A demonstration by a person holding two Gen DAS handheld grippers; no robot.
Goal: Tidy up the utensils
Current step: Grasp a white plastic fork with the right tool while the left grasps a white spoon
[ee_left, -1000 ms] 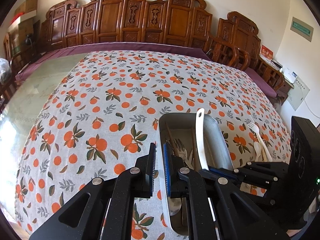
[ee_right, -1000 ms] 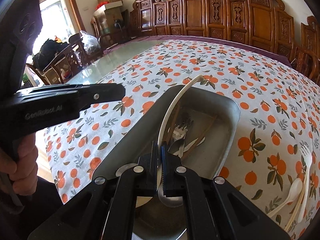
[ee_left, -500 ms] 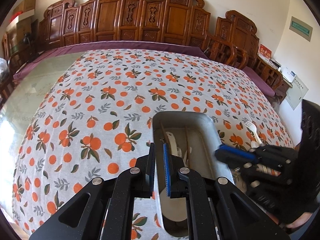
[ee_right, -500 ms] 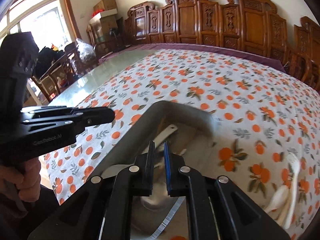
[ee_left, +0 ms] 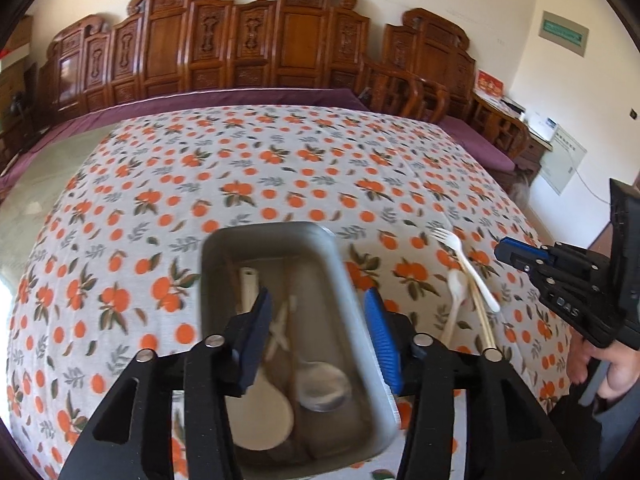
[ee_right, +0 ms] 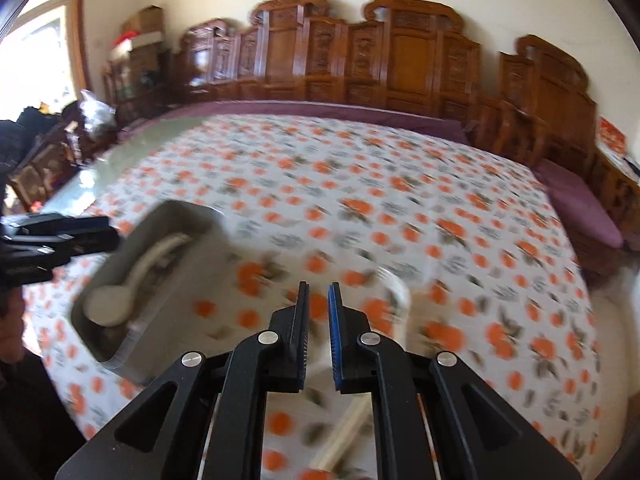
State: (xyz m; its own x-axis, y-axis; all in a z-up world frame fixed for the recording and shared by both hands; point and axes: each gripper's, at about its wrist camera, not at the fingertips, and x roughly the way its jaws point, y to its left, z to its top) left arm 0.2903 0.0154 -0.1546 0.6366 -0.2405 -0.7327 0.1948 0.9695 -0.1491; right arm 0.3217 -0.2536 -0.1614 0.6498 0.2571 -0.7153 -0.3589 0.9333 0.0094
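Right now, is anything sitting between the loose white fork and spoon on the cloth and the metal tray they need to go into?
Nothing visible does. The white fork, white spoon and chopsticks lie on bare tablecloth just right of the metal tray. Only its raised wall has to be cleared.

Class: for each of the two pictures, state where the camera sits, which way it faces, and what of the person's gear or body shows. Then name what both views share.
Left wrist: rides the left gripper, facing down over the tray; jaws just opened, nothing between; right gripper and a hand at right.
Right wrist: rides the right gripper, facing down over the tablecloth, blurred; left gripper at left.
Shared: tray, white ladle, tablecloth.
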